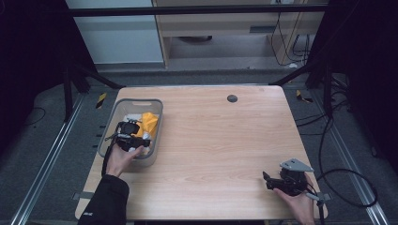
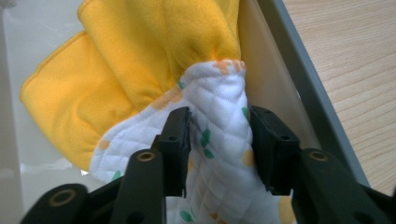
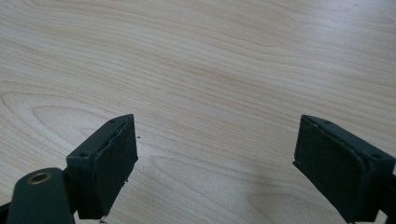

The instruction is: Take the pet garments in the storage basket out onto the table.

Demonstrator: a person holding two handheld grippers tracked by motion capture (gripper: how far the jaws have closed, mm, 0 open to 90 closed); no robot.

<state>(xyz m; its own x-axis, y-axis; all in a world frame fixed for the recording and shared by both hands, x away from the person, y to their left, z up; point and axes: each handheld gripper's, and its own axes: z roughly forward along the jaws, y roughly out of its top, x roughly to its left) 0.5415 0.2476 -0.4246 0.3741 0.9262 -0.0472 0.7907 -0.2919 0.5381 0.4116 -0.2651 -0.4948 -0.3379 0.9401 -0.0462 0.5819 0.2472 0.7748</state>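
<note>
Two cloths in one grey translucent plastic bin (image 1: pixel 109 125) at the pale wooden worktop's (image 1: pixel 211 140) left: a smooth yellow microfibre cloth (image 2: pixel 140 56) and a white quilted leaf-print cloth (image 2: pixel 219 140), its fold pinched between the left tool's (image 2: pixel 219 142) pads. Right tool (image 3: pixel 215 163) gapes wide, empty, over bare wood.

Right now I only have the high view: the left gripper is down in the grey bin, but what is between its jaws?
Observer: In the left gripper view, the left gripper has a raised fold of a white quilted cloth between its pads, and both pads touch it.
Operator: And the yellow cloth?
Observer: The yellow cloth lies beyond the jaws, bunched against the white one, not between them.
Operator: Is the right gripper carrying anything?
Observer: No. In the right gripper view, the right gripper has its jaws wide apart, with bare table between them.
</note>
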